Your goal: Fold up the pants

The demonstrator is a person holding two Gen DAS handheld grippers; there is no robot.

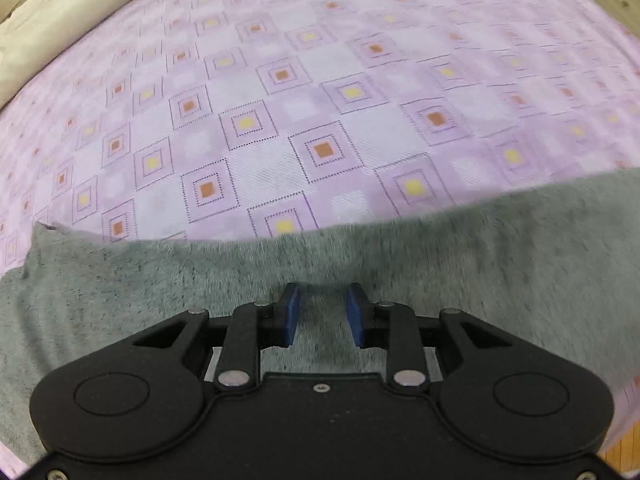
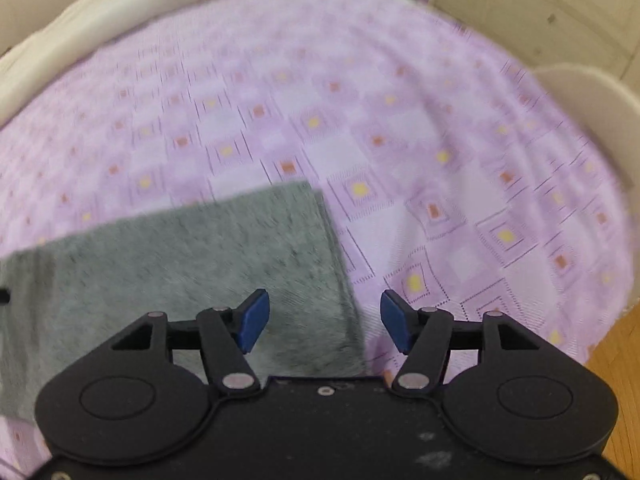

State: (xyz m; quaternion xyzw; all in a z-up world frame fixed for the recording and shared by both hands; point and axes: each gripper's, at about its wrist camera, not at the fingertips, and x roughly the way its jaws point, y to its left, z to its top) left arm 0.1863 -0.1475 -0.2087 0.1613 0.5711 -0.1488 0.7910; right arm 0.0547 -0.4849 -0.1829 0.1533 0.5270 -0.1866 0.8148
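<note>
Grey pants (image 1: 280, 280) lie folded on the bed; left gripper (image 1: 324, 316) and right gripper (image 2: 324, 320) hover spread and empty, best regripping the pants' edge evenly.

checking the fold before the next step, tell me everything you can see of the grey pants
The grey pants are soft, fuzzy heathered knit, lying flat on the pink patterned bedsheet. In the right wrist view a squared corner shows two stacked layers, so they look folded. No waistband or pockets show. Both grippers hang over them; no pad visibly pinches the cloth.
</note>
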